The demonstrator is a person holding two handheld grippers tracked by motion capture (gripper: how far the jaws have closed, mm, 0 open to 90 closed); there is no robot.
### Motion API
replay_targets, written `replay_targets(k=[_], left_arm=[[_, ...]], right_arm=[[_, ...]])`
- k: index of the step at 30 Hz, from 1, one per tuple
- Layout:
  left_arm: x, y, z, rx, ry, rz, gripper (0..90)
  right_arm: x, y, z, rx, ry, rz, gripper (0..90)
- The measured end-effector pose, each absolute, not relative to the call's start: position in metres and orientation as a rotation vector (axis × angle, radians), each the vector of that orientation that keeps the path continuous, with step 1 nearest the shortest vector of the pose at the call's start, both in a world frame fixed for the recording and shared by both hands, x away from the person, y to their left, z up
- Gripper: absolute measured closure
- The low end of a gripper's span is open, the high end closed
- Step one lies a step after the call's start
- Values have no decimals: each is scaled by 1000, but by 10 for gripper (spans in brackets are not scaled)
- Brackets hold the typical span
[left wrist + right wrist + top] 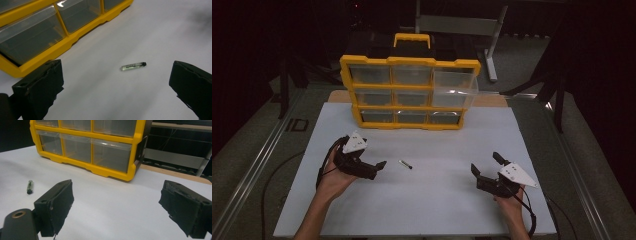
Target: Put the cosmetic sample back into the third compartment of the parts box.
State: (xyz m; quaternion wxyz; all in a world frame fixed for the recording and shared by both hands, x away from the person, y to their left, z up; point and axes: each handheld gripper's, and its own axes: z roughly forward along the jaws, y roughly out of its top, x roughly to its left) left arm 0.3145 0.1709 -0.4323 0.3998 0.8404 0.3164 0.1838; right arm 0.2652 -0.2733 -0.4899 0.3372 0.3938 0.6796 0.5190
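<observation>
White bench [422, 200], mid-area: one small vial [405, 164] lay ungrasped between my left gripper [381, 165] and right gripper [484, 166], both jaws spread empty, pickup pending.

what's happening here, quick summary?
A person holds a gripper in each hand over a white table. A small clear vial lies on it, untouched. The left gripper is open and points at the vial; the right gripper is open and sits off to the side. Behind stands a yellow drawer organizer with its top-right drawer pulled out.
</observation>
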Motion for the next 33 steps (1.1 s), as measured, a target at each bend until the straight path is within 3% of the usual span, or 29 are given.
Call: replay_targets(k=[33], left_arm=[[360,121,-418,2356,619,388,1]], right_arm=[[266,-274,-489,1032,1775,1343,111]])
